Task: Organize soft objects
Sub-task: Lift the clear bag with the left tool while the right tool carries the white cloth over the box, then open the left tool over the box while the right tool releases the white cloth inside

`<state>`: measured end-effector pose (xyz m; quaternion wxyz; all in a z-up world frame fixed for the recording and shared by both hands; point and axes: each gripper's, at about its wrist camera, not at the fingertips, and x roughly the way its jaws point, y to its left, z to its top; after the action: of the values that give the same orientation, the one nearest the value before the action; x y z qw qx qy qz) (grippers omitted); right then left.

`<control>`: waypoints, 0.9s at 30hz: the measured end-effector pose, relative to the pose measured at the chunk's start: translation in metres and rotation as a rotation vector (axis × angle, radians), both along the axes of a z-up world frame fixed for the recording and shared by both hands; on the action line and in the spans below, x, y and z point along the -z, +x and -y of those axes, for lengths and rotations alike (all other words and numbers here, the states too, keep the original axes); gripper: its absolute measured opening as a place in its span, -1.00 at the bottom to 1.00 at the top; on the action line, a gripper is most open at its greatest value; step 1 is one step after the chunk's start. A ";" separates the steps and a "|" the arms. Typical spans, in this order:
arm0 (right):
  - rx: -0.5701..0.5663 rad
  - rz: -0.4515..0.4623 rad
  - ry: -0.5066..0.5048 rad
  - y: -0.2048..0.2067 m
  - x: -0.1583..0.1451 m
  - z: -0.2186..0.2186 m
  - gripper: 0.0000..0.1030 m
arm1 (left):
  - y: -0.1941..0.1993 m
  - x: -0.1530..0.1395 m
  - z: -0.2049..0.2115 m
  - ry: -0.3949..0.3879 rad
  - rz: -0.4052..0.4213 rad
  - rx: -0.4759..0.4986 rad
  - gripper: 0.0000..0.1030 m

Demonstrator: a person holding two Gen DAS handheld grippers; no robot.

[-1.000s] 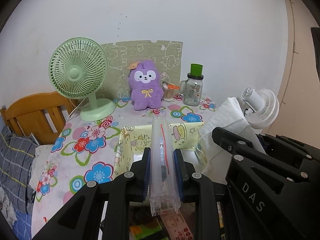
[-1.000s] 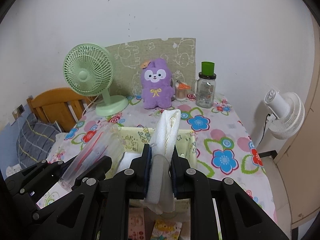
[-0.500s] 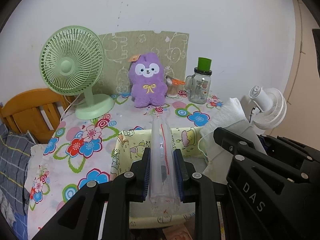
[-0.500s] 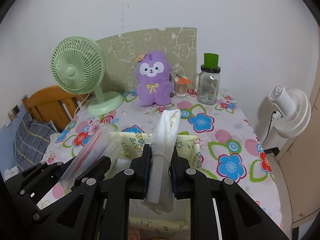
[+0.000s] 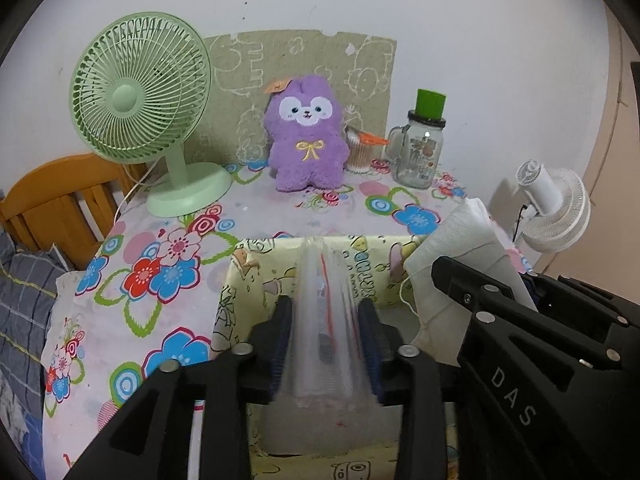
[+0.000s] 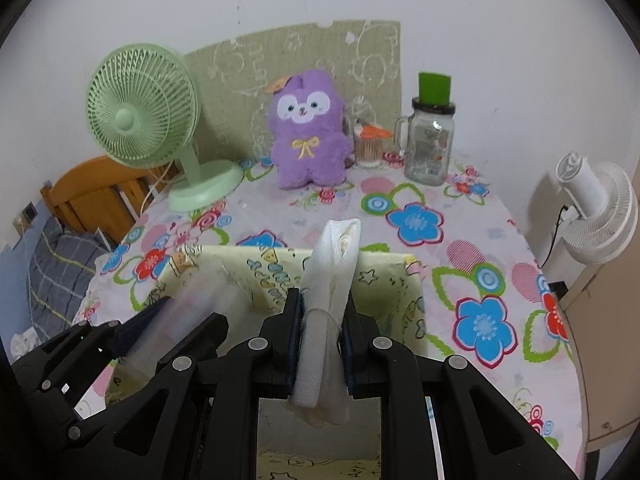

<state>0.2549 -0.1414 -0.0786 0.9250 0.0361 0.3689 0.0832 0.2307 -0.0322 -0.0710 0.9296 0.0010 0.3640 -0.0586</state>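
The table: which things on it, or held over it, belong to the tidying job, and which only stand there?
Part of the job:
- clear plastic bag, between the opening left gripper jaws
- white cloth, in the right gripper
- yellow box

Only standing there:
- green fan
- purple plush toy
- glass jar
- cotton swabs

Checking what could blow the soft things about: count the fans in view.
2. The green desk fan stands at the table's back left, beside the purple plush. The white fan is off the table's right edge, by the wall. Others may be out of view.
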 end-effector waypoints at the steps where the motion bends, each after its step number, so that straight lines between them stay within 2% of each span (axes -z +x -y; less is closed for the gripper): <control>1: -0.001 -0.010 0.000 0.002 0.002 0.000 -0.50 | 0.000 0.001 0.000 0.004 -0.005 -0.001 -0.15; 3: 0.005 -0.024 -0.003 0.002 0.004 0.000 -0.36 | 0.001 0.003 0.001 0.007 -0.019 -0.002 -0.06; 4: 0.009 -0.024 -0.003 0.002 0.004 0.000 -0.12 | 0.002 0.003 0.001 0.010 -0.024 -0.002 0.06; 5: 0.017 -0.019 -0.006 0.001 0.004 0.001 0.24 | 0.002 0.004 0.000 0.014 -0.025 -0.005 0.12; 7: 0.035 0.015 -0.015 -0.004 0.000 0.003 0.55 | 0.001 0.003 0.000 0.014 -0.023 -0.007 0.25; 9: 0.047 0.026 -0.033 -0.007 -0.004 0.004 0.59 | -0.002 0.001 -0.001 0.013 -0.014 -0.010 0.39; 10: 0.049 0.022 -0.040 -0.007 -0.004 0.004 0.63 | -0.003 -0.001 -0.002 0.010 -0.007 -0.010 0.55; 12: 0.046 0.023 -0.042 -0.010 -0.007 0.006 0.76 | -0.005 -0.002 -0.003 0.011 -0.003 -0.007 0.68; 16: 0.043 0.044 -0.039 -0.020 -0.012 0.007 0.80 | -0.012 -0.006 -0.005 0.002 0.012 -0.008 0.75; 27: 0.051 0.081 -0.037 -0.050 -0.027 0.010 0.89 | -0.038 -0.020 0.001 0.016 0.052 0.005 0.75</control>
<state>0.2046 -0.1512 -0.0514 0.9416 0.0249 0.3315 0.0539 0.1923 -0.0330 -0.0507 0.9386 0.0107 0.3401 -0.0578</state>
